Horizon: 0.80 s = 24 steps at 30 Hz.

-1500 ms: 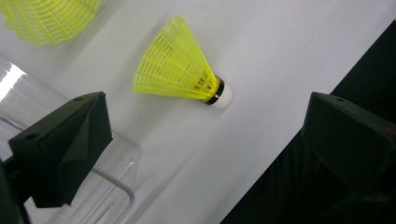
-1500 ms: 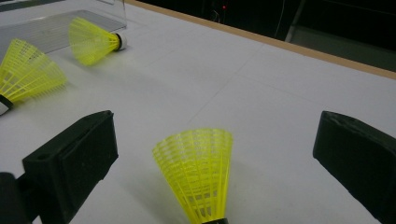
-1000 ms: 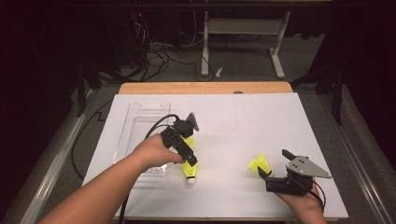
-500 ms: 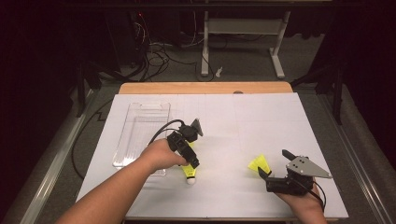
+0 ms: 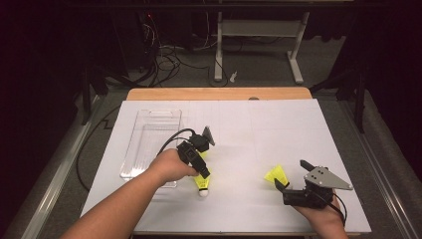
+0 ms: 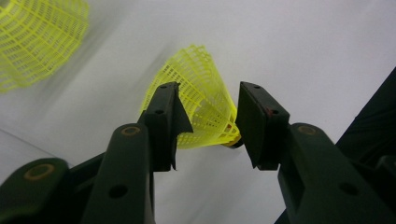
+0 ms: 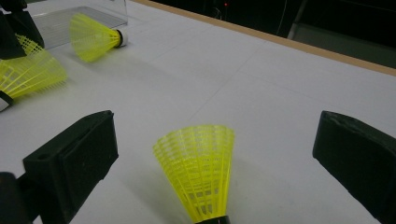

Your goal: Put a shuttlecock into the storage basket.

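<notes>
My left claw (image 6: 208, 119) has just been closing around a yellow mesh plastic shuttlecock (image 6: 201, 105); my right claw (image 7: 215, 154) gapes at four o'clock.

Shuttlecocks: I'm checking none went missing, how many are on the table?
3. A shuttlecock beside the clear tray, another just nearer the person, a third at the right of the table. None seems hidden.

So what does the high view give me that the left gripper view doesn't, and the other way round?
High view adds the clear tray and the right gripper, open by another shuttlecock. Left gripper view adds the close-up: the jaws, which have just been closing, flank the mesh skirt with a sliver of gap at one pad. Shared: the left gripper around its yellow shuttlecock on the white table.
</notes>
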Tool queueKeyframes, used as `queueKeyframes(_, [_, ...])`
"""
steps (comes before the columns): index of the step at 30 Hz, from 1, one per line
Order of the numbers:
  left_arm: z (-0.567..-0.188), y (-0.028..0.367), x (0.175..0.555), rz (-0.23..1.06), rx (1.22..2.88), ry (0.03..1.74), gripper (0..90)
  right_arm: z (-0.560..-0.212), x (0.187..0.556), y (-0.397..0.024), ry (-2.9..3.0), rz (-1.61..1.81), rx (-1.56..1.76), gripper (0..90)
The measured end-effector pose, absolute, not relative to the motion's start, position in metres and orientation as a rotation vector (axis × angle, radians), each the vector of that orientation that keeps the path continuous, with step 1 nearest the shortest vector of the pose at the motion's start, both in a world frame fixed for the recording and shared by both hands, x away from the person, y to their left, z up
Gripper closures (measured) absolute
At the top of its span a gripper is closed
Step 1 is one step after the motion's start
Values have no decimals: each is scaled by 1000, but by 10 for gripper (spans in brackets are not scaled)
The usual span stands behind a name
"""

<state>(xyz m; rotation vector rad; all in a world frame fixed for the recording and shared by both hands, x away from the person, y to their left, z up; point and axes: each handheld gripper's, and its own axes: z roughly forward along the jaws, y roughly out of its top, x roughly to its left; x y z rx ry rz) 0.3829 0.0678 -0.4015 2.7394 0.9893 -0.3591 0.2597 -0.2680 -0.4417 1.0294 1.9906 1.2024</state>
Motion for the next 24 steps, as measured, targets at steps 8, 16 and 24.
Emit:
queueKeyframes(8, [-401,70,384,-354,2748,973,686,-442,260,-268,1987,1202,1033,6])
queueKeyframes(16, [-400,72,384,-362,2734,967,778,-442,260,-269,1985,1200,1036,6])
queueKeyframes(24, [-397,74,384,-402,2719,943,884,-442,260,-269,1982,1198,1038,6])
